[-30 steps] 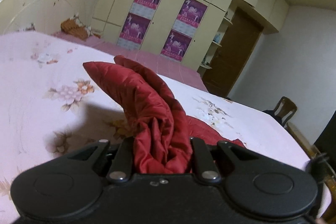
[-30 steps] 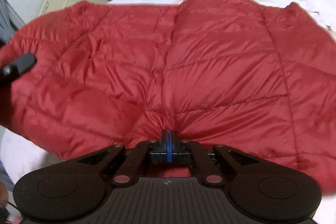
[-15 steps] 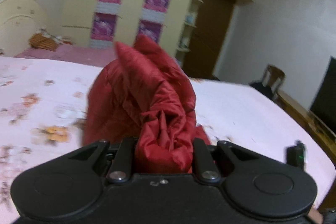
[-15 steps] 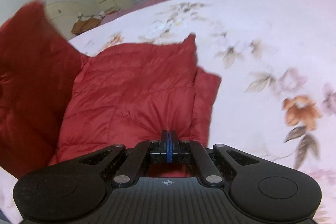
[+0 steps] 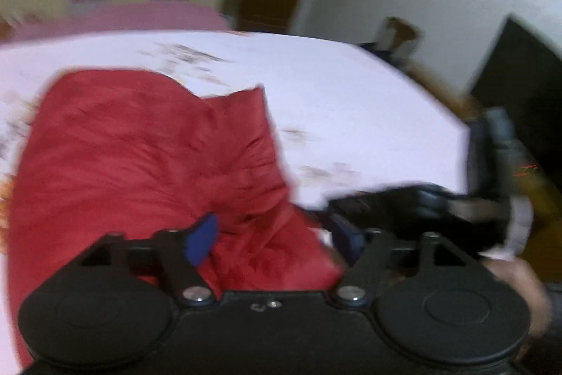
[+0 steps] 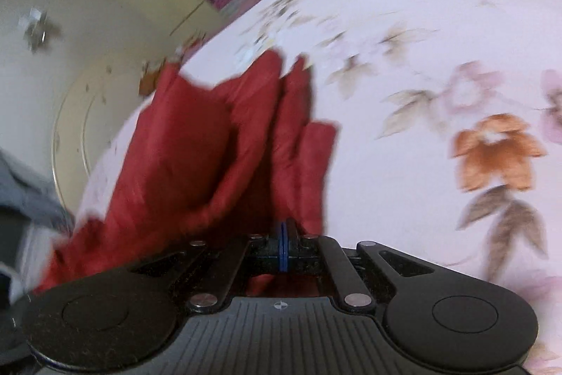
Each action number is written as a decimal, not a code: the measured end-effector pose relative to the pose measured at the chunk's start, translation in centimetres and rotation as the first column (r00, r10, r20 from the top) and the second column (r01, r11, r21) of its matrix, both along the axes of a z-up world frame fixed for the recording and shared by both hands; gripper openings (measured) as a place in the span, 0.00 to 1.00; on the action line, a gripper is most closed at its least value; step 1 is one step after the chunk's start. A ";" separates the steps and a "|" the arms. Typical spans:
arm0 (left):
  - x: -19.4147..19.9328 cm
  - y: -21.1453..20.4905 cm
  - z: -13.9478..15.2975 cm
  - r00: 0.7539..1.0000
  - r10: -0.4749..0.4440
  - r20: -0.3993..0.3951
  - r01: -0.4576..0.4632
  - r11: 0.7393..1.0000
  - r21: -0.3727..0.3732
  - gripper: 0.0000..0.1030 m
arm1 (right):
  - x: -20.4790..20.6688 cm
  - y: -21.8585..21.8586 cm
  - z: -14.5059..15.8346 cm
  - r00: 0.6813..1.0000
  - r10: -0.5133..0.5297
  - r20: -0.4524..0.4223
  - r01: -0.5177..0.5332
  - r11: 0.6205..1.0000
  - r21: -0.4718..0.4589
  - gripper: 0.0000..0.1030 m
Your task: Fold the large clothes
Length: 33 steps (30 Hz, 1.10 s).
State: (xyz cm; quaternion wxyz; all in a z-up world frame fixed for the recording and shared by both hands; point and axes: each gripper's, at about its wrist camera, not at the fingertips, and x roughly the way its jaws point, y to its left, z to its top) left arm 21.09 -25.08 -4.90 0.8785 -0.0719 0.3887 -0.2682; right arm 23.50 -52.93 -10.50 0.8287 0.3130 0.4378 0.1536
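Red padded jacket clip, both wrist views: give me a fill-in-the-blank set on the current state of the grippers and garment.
1. The left gripper has its jaws ____.
2. The right gripper has its jaws ____.
3. The red jacket lies on a bedspread printed with ____.
4. The fingertip pads of the left gripper are coloured ____.

Missing words: open; shut; flowers; blue

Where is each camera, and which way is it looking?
Left wrist: sits on the left gripper, jaws open, looking over the puffy red quilted jacket on the flowered bedsheet; right gripper shows.
Right wrist: sits on the right gripper, pads together, looking across the bed.
Both show jacket and sheet.
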 end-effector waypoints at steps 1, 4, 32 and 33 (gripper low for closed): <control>-0.4 0.9 0.6 1.000 0.004 -0.014 -0.005 0.999 -0.050 0.72 | -0.1 -0.9 0.5 1.000 -0.023 0.012 0.023 1.000 -0.006 0.33; -1.6 6.5 2.5 0.993 0.112 0.022 -0.106 0.975 -0.195 0.60 | -0.4 -2.6 3.3 0.991 -0.065 0.120 0.064 0.998 0.019 0.75; 11.6 9.3 -6.6 0.998 0.063 -0.013 -0.062 0.995 0.078 0.22 | 4.9 8.1 1.1 0.972 0.228 0.063 -0.170 0.856 -0.489 0.05; 11.7 9.2 -6.8 0.998 0.060 -0.016 -0.059 0.995 0.086 0.22 | 5.0 7.8 0.7 0.975 0.212 0.066 -0.156 0.867 -0.474 0.05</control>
